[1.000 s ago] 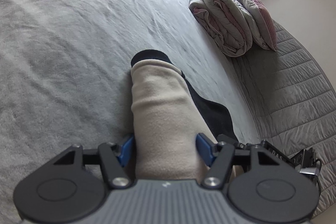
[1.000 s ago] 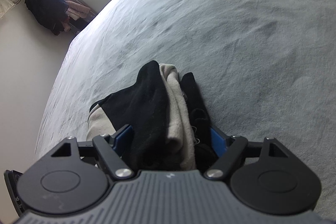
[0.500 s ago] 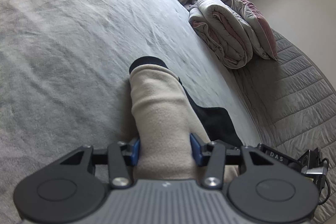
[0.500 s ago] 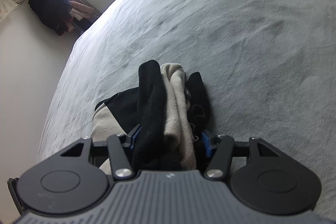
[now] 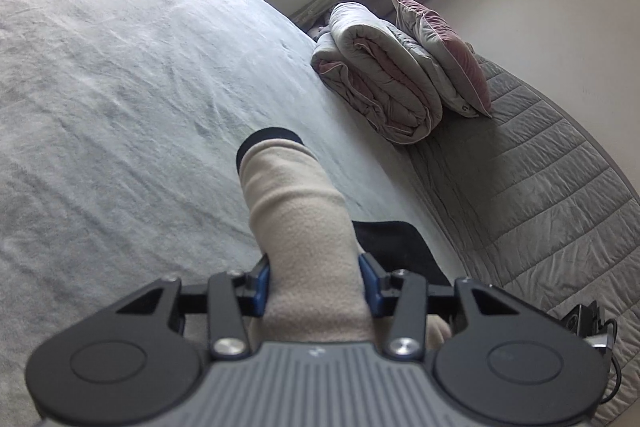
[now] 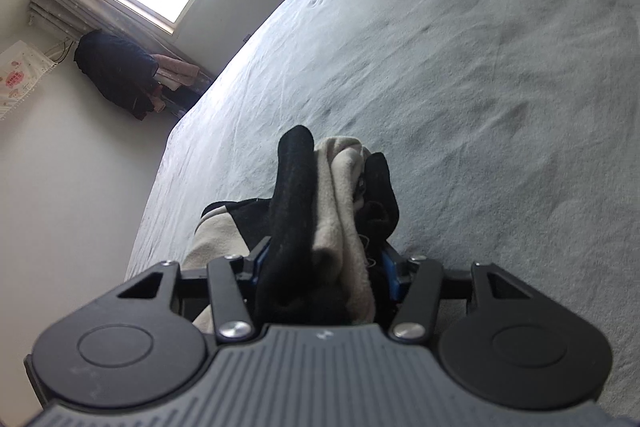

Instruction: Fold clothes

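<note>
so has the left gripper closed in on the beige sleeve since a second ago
Yes. The left gripper narrowed onto the beige sleeve and tilted up: the folded duvet sits lower in view.

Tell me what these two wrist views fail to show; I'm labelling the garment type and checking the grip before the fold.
- Left wrist view: the beige fleece garment bulges over the left gripper, hiding its fingertips and the contact.
- Right wrist view: bunched black and beige folds cover the right gripper jaws.
- Both views: the garment's lower part drops behind the gripper bodies, so its type cannot be told.
- Right wrist view: wall poster print is too small.
</note>
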Demonstrator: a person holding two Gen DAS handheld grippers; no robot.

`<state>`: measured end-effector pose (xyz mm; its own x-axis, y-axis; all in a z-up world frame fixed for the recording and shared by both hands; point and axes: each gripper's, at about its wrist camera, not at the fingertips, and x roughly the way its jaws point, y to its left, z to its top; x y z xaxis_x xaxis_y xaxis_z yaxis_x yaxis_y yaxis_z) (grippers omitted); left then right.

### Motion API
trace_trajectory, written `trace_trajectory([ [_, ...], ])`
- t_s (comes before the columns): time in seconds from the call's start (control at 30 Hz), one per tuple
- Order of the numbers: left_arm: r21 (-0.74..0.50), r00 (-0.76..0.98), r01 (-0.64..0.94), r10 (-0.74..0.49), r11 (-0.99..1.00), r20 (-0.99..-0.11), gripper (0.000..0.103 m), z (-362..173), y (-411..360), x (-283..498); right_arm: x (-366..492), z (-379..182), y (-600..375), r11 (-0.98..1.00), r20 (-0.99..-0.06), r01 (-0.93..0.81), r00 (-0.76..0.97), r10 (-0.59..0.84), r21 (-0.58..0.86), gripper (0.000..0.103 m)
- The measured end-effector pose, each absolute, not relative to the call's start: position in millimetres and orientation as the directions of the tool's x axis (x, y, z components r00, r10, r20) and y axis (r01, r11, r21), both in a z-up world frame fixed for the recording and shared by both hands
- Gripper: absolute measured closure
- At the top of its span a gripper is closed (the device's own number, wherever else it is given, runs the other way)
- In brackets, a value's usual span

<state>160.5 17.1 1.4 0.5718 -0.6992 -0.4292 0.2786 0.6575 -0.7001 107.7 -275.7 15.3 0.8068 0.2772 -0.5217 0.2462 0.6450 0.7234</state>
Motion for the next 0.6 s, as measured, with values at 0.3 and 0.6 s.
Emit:
trace_trajectory([
  [0.3,-0.696,0.534,0.341,-0.74,0.631,-0.409,0.058,13.7,-33.6,179.4,104.9,27.7,-311.6,0.643,-0.513,0.292,0.838,0.184,0.708,0.047],
  [0.6,-0.682,0.486,0.407,-0.776,0.607,-0.401,0.058,19.5,-104.5,209.0,109.8,34.9,-361.9,0.638,-0.527,0.364,0.847,0.078,0.679,0.047],
])
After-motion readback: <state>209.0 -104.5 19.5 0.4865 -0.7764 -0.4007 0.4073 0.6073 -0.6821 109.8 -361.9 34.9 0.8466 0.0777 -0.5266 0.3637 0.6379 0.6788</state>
